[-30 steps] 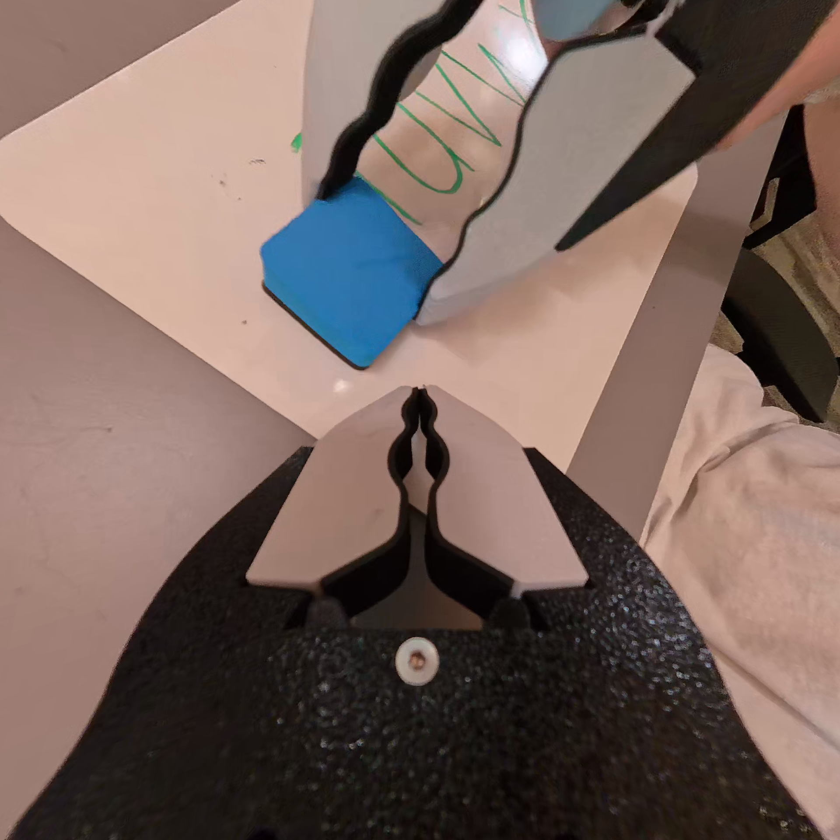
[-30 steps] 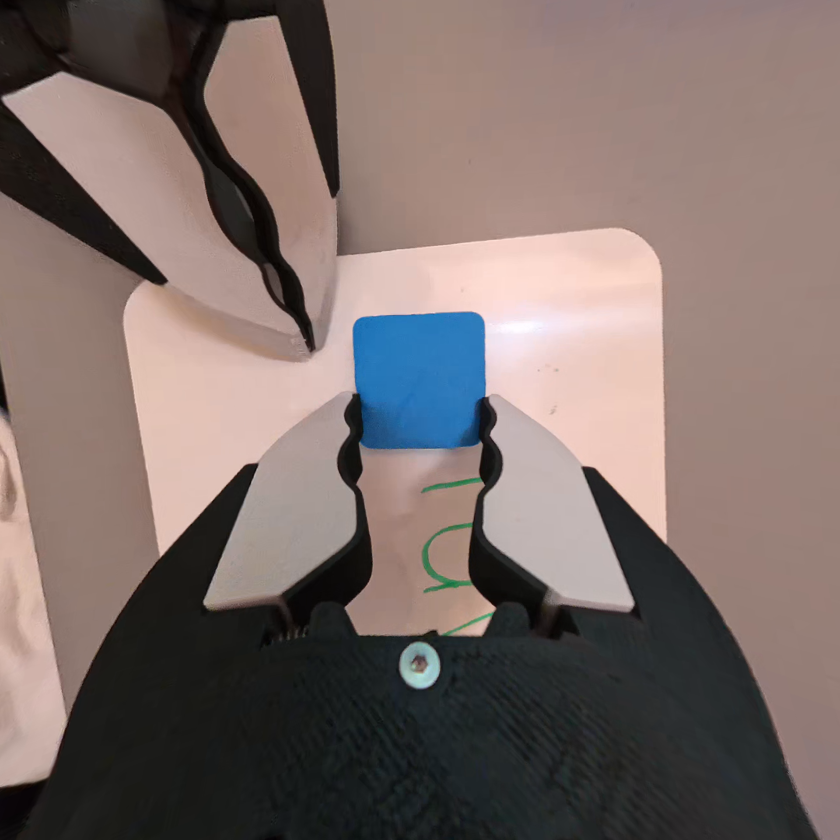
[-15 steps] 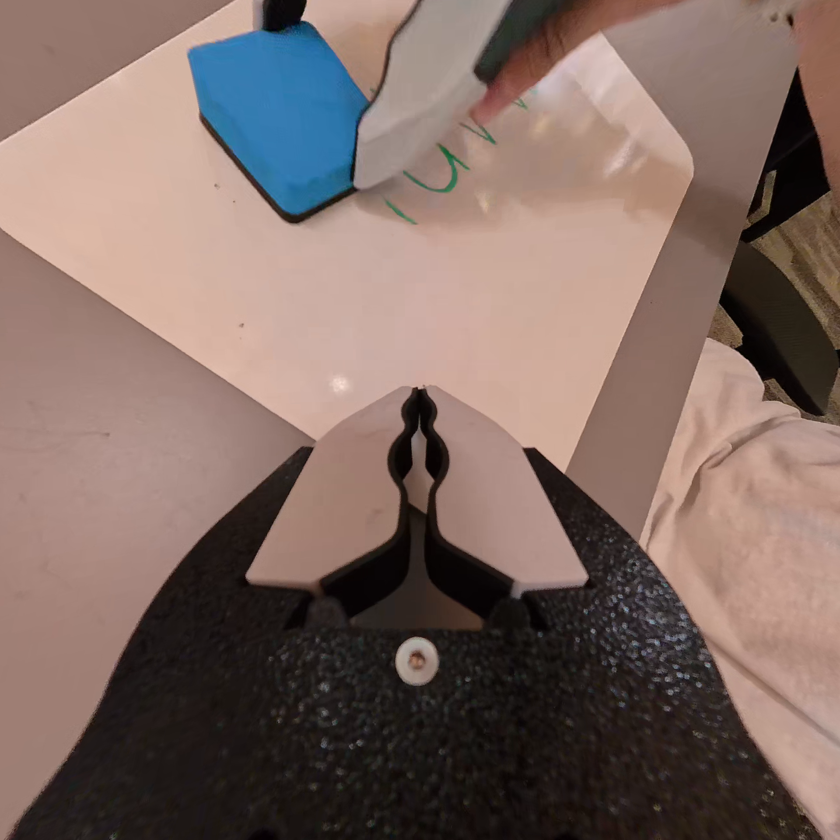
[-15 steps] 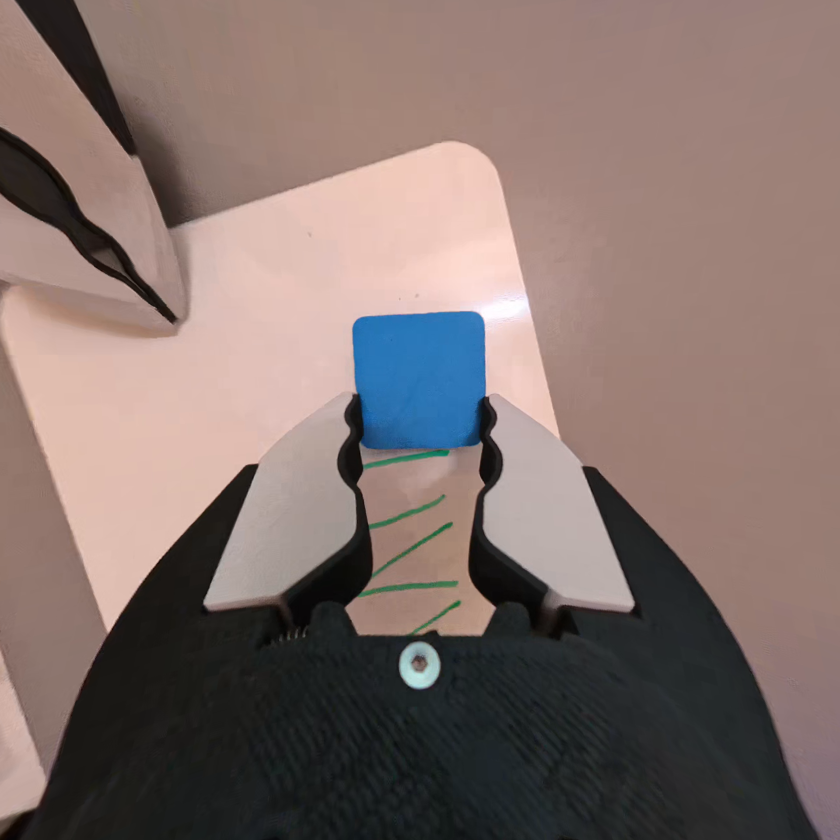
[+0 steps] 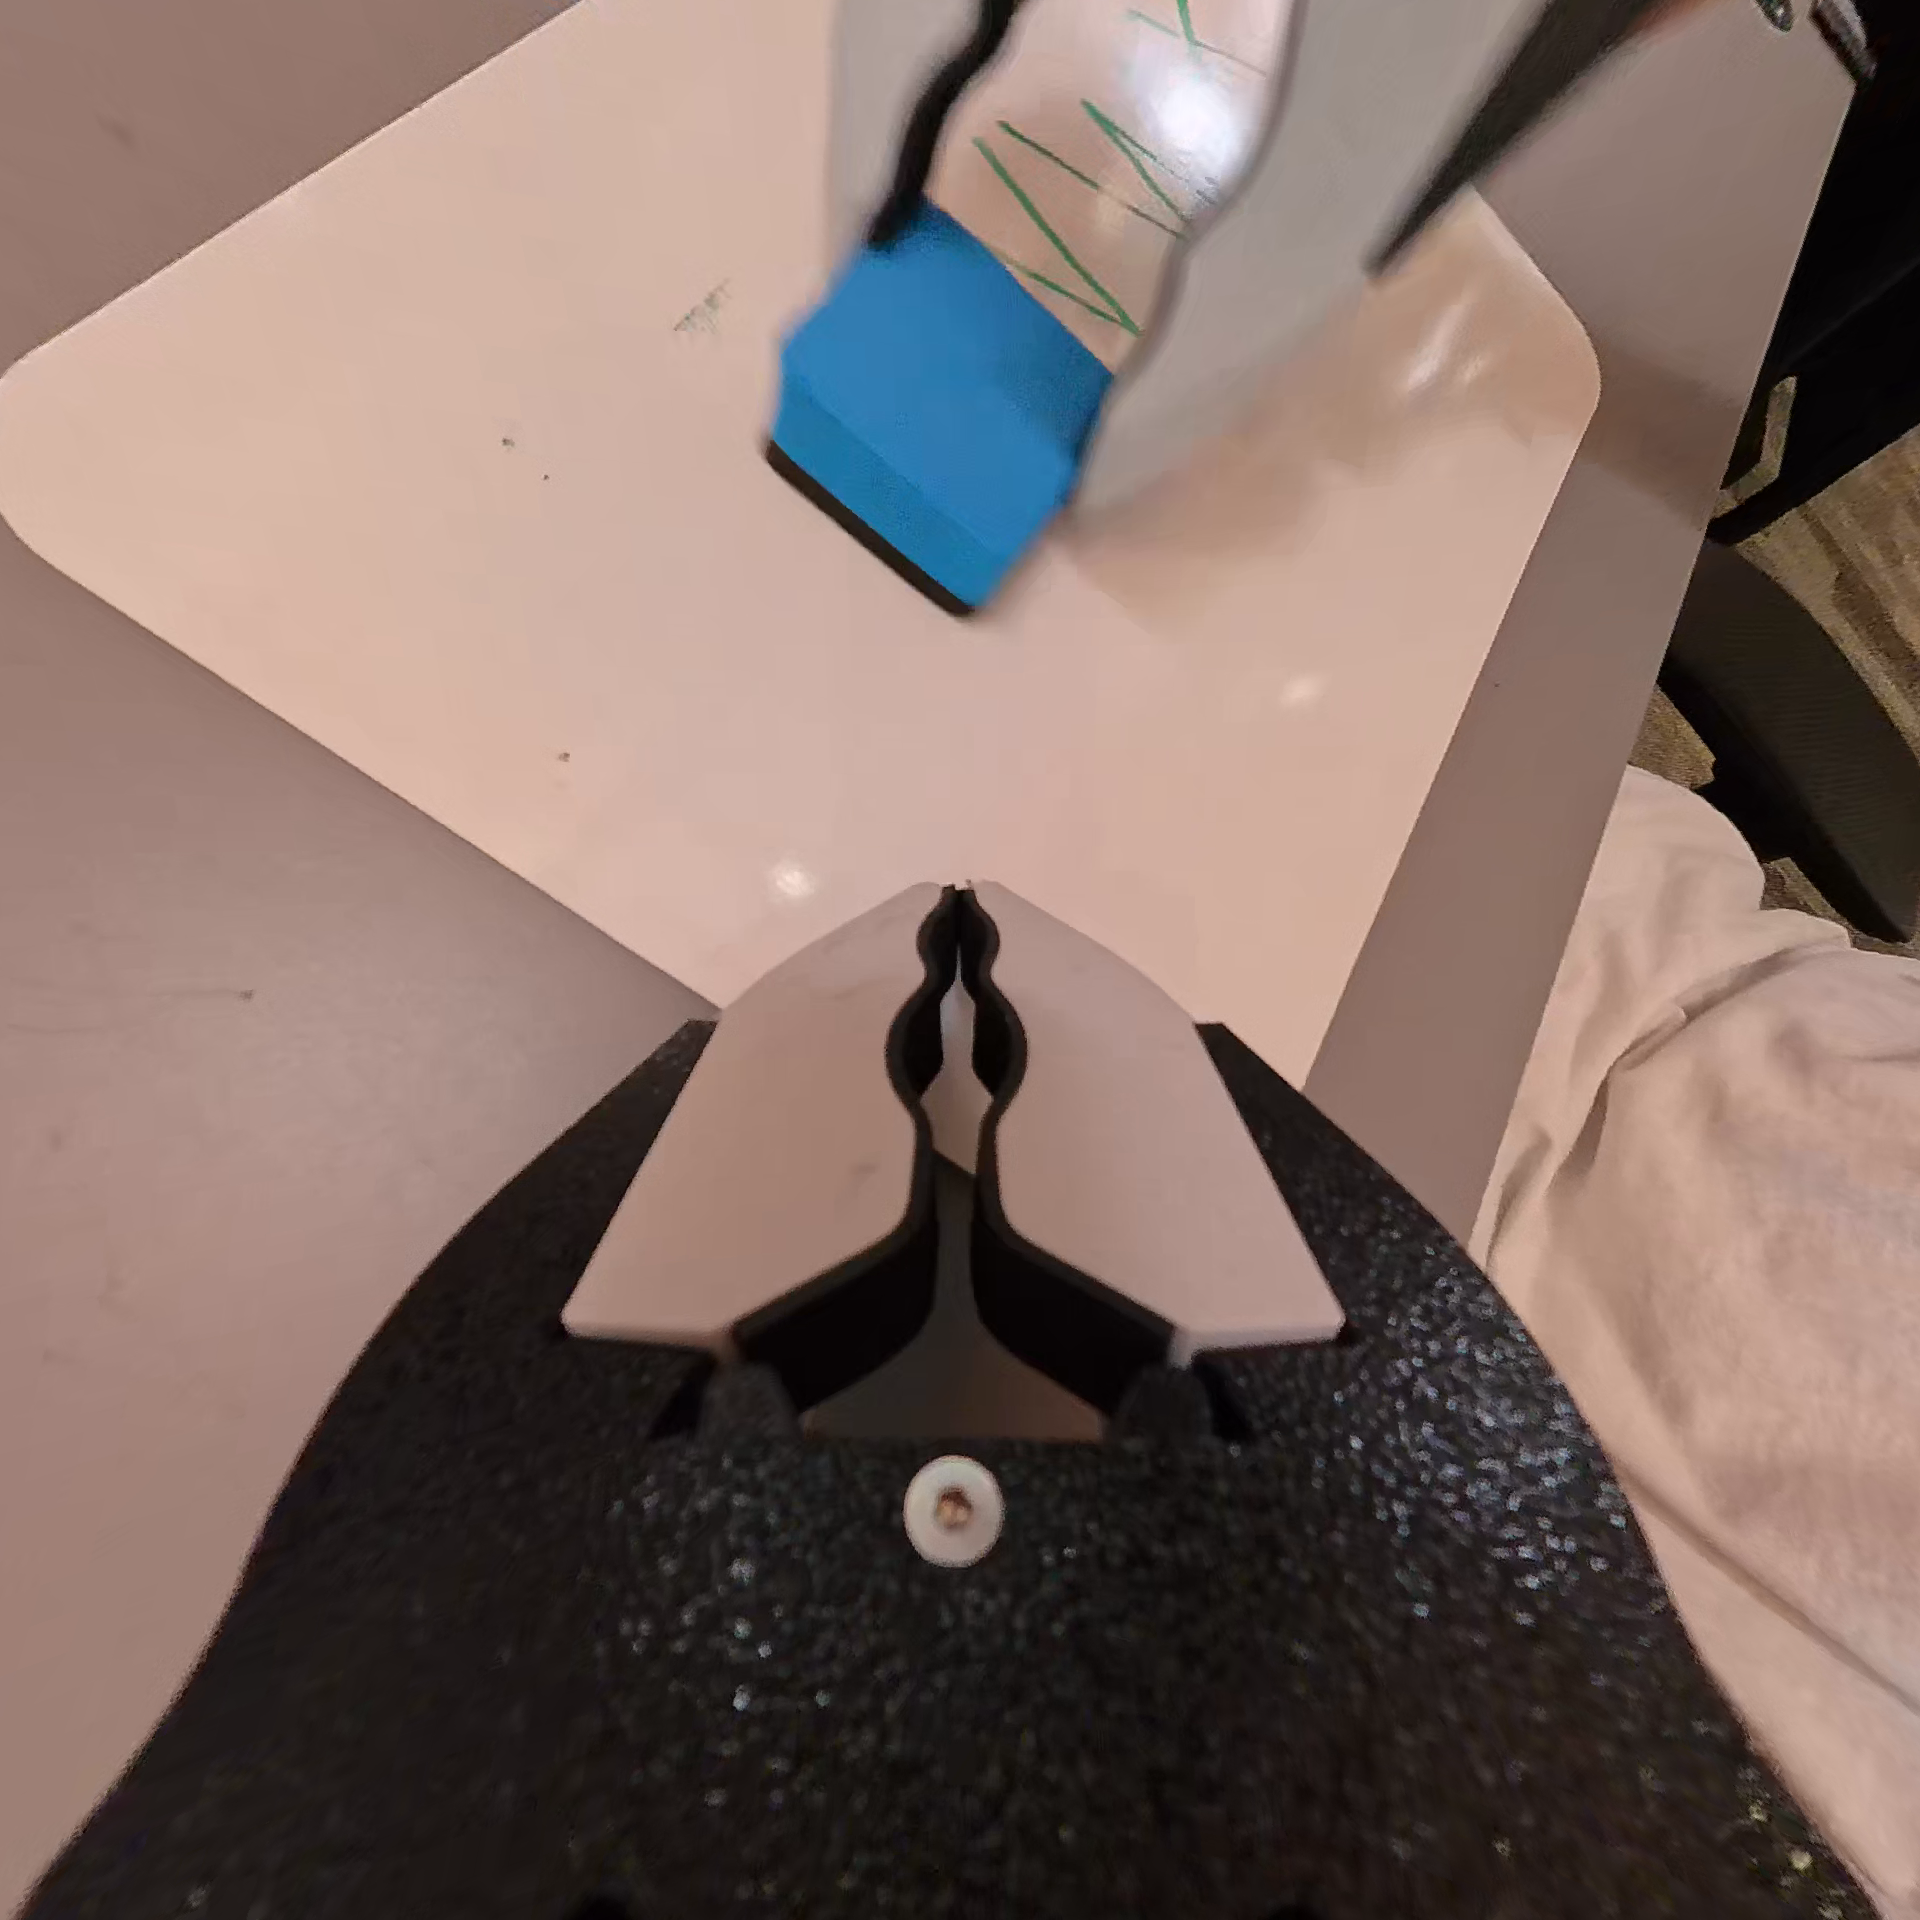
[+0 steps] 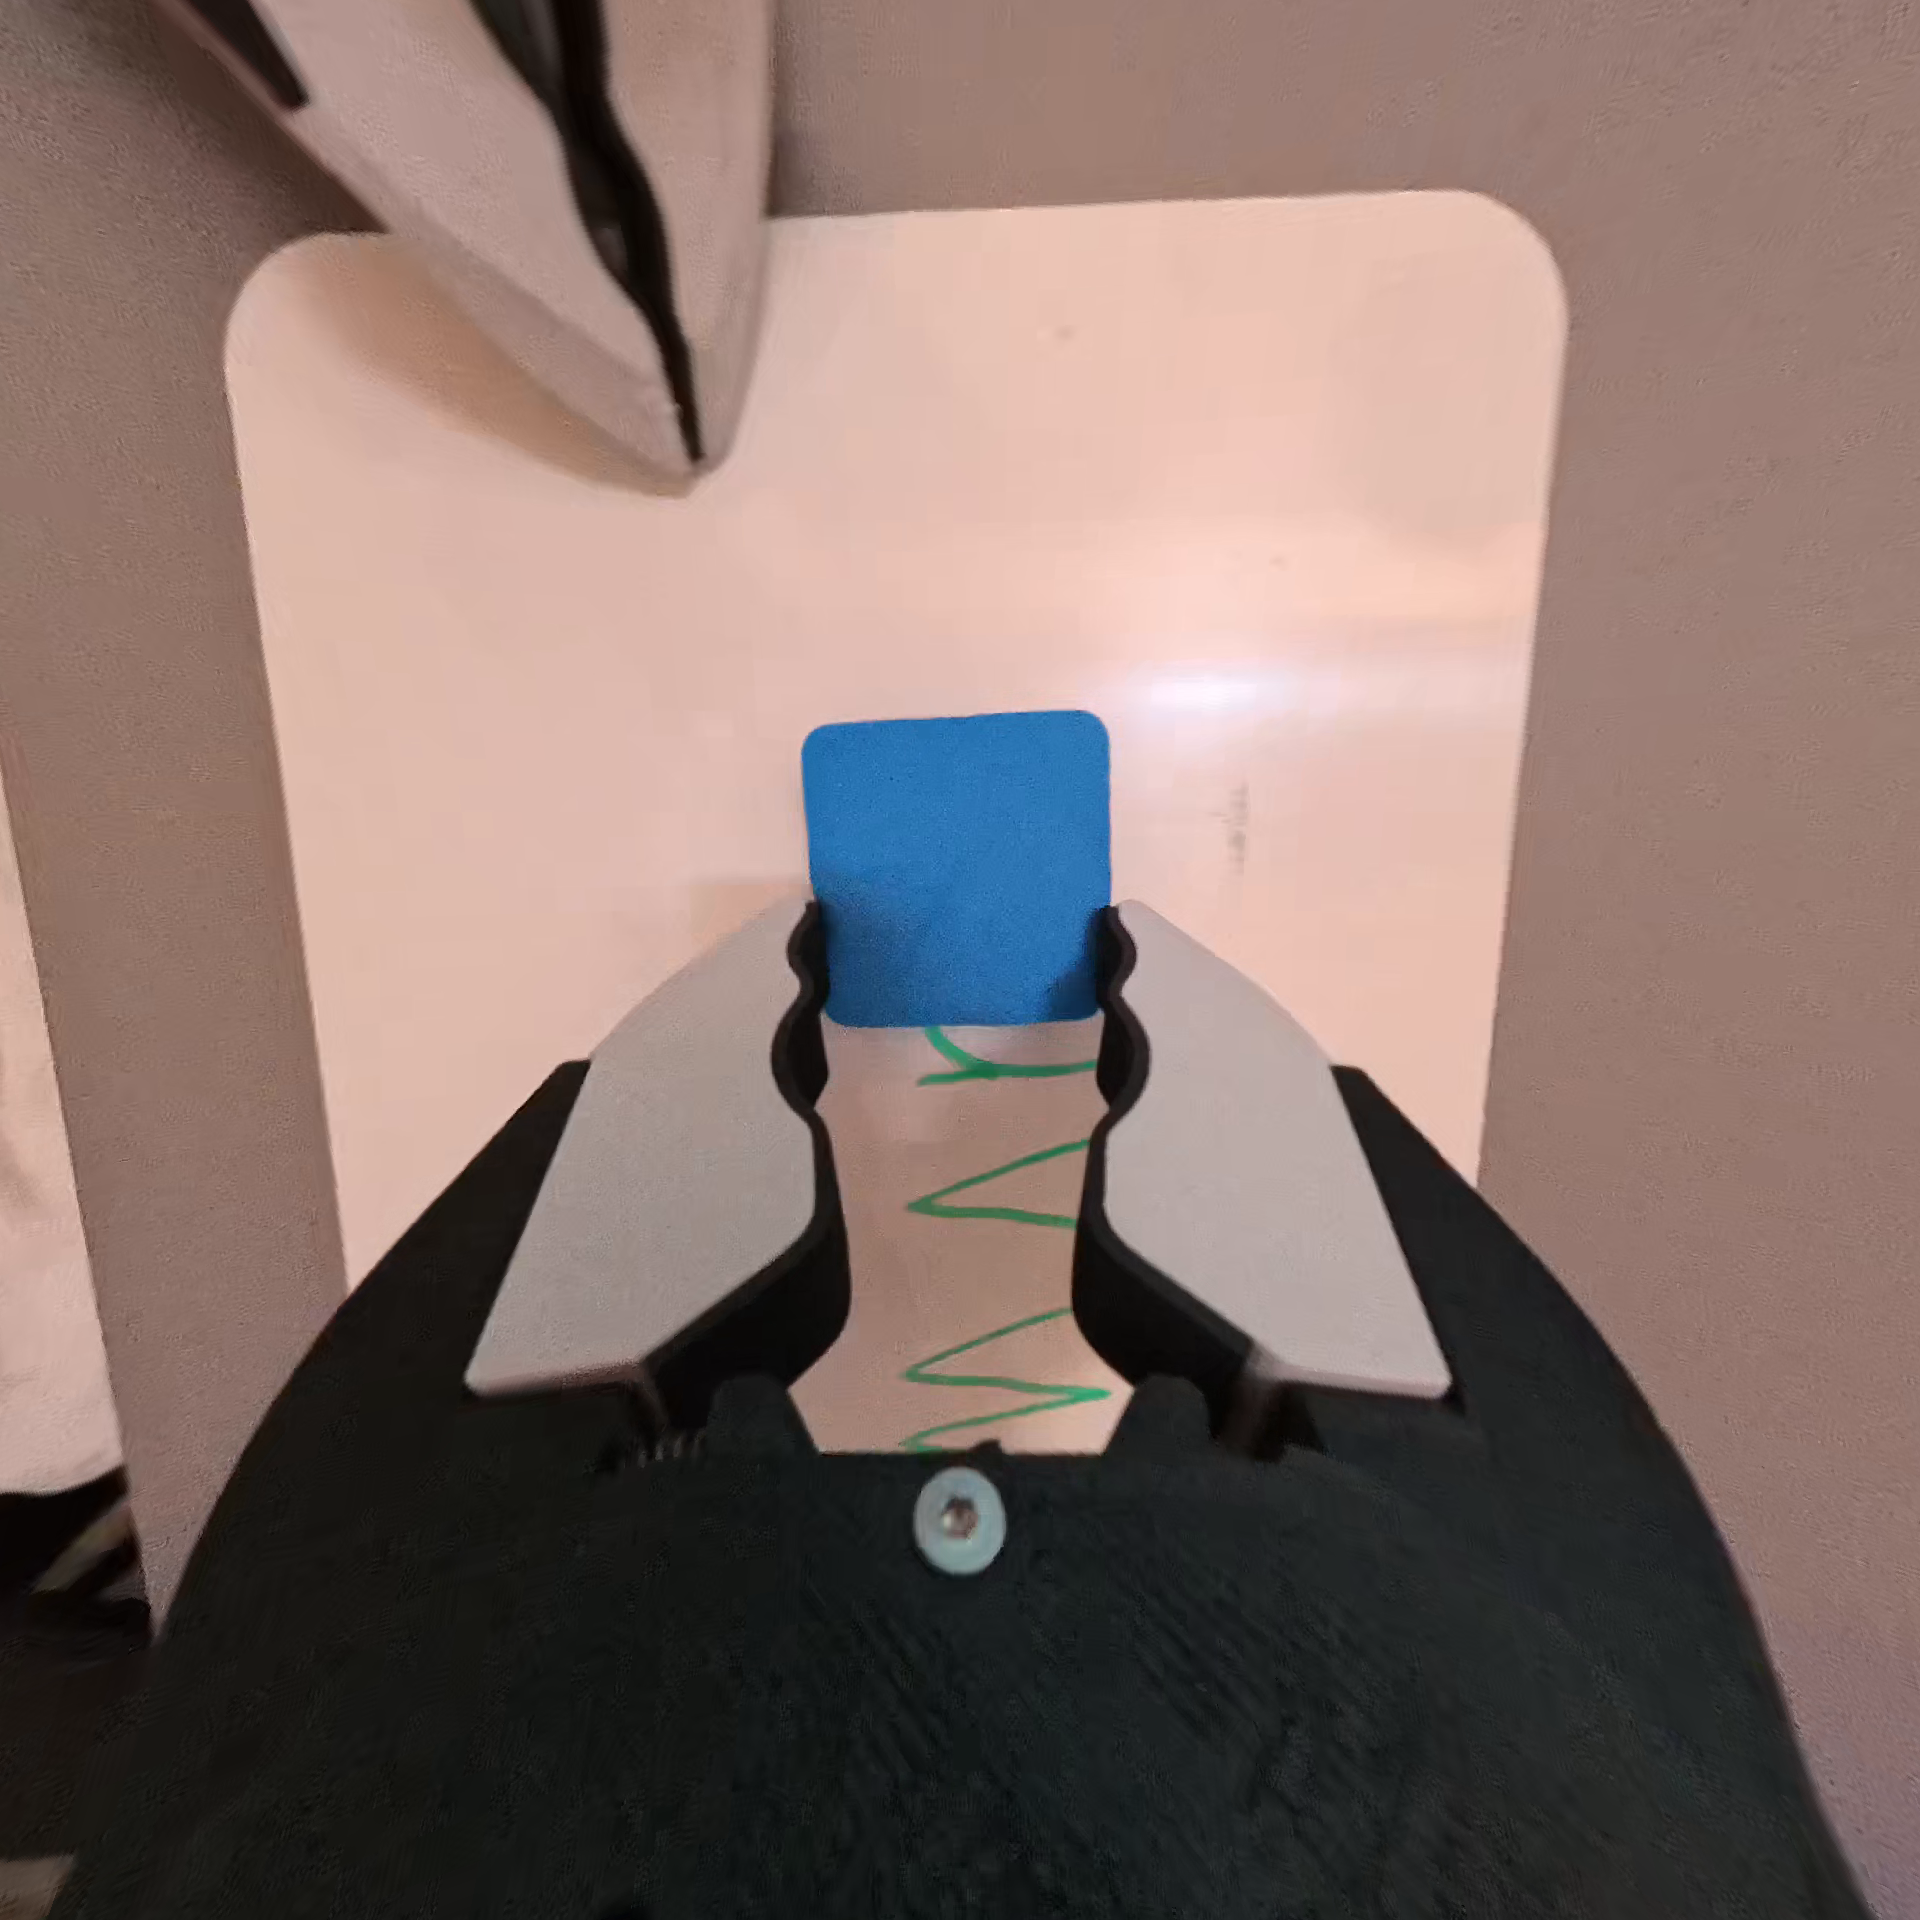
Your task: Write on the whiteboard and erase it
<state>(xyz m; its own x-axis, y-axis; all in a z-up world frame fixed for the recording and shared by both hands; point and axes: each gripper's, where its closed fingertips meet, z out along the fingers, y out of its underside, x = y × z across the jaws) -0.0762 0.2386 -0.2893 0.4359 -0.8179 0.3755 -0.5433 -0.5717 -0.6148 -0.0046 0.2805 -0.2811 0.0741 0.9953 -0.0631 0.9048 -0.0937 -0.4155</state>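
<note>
Erasing is the step in hand, by my judgement: your right gripper (image 6: pixel 961 925) pinches the blue eraser (image 6: pixel 956 868) by its two side faces, its dark felt sole flat on the whiteboard (image 6: pixel 520 727). The eraser is a rounded-corner square block of matte foam; the whiteboard is a glossy white panel with rounded corners, lying on a dull grey table (image 5: pixel 208 1143). The deciding relation: the green marker zigzag (image 6: pixel 997 1205) lies on the near side of the eraser, running back between your gripper's fingers toward its body, its long axis in line with them. A wipe must therefore draw straight back along that line. Your left gripper (image 5: pixel 958 902), pressed together and empty, stands at the whiteboard's edge, well apart from the eraser.
</note>
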